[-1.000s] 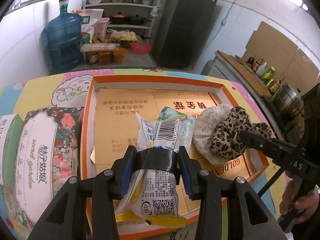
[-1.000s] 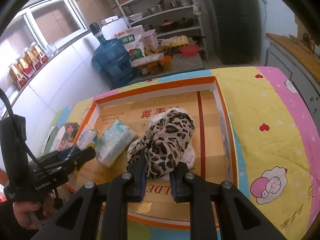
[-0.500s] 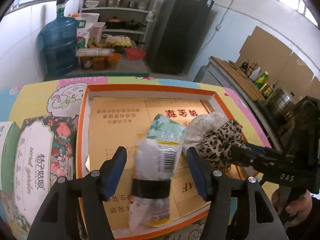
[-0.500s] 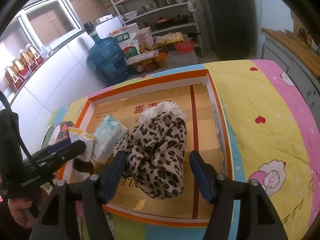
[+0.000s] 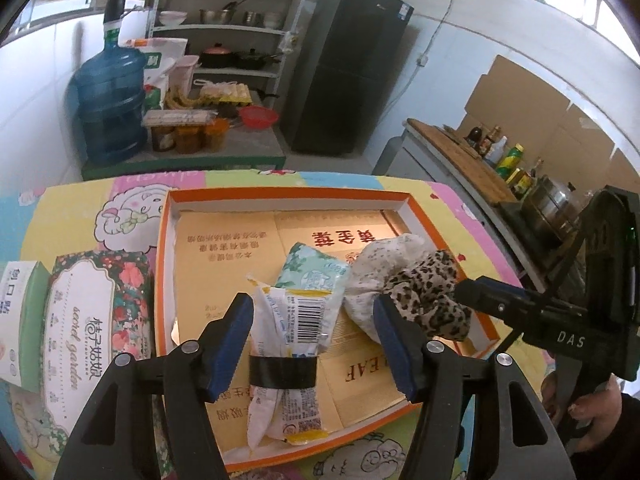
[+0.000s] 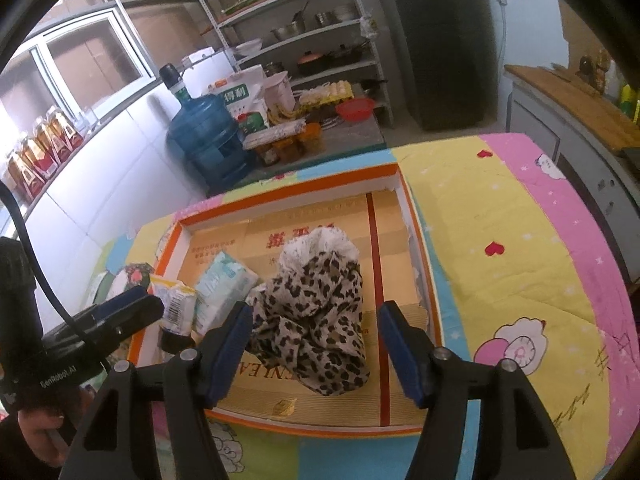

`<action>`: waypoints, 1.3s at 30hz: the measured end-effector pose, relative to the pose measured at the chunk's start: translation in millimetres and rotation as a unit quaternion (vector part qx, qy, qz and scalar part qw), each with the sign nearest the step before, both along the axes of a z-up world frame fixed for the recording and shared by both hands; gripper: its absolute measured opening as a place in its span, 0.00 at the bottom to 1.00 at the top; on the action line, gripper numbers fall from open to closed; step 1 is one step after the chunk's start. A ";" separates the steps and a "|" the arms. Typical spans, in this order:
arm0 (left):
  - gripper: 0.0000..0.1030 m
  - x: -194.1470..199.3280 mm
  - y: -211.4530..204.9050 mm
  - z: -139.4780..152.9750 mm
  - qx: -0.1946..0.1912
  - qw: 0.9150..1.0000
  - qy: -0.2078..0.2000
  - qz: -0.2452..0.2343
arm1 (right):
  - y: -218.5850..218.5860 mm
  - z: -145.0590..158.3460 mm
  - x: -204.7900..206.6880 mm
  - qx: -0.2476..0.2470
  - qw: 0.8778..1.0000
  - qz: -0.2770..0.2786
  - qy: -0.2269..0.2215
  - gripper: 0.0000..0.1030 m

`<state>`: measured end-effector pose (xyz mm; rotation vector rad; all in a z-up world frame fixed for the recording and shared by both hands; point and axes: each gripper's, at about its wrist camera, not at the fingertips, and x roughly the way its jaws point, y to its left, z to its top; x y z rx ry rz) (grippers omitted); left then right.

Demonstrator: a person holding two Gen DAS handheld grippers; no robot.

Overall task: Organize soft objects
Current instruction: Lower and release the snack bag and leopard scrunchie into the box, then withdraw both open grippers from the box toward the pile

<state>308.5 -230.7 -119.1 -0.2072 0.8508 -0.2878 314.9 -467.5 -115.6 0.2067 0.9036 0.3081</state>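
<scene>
An orange-rimmed cardboard tray [image 5: 288, 194] [image 6: 288, 190] lies on the patterned cloth. Inside it rests a bundle of white and yellow packets [image 5: 286, 344] [image 6: 174, 306] bound with black tape, between the spread fingers of my left gripper [image 5: 314, 340], which is open and not pressing it. A green-white tissue pack [image 5: 316, 272] [image 6: 224, 280] lies behind the bundle. A leopard-print cloth [image 6: 316, 316] [image 5: 424, 300] on a white lacy cloth [image 6: 320, 240] sits in the tray between the pads of my right gripper [image 6: 316, 344], open and clear of it.
A floral tissue box [image 5: 92, 332] and a green-white box [image 5: 18, 312] lie left of the tray. A blue water jug [image 5: 108, 108], shelves [image 5: 228, 28] and a dark fridge [image 5: 348, 68] stand behind. A counter with bottles [image 5: 500, 156] runs at right. A hand [image 5: 596, 404] holds the right gripper.
Both grippers opened: the left let go of the taped packet bundle and rose slightly, the right let go of the leopard cloth. Both things now lie loose in the tray.
</scene>
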 end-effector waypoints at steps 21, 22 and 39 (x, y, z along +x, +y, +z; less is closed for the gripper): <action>0.62 -47.2 28.5 48.5 -0.004 0.999 -0.047 -0.015 | 43.5 53.5 -51.6 -0.032 0.997 -0.015 -0.067 0.64; 0.62 -50.2 32.8 50.1 -0.004 0.999 -0.050 -0.015 | 47.1 55.2 -54.5 -0.034 0.997 -0.016 -0.069 0.64; 0.62 -102.8 123.6 61.4 -0.010 0.998 -0.066 -0.003 | 113.6 74.4 -113.2 -0.049 0.994 -0.039 -0.091 0.64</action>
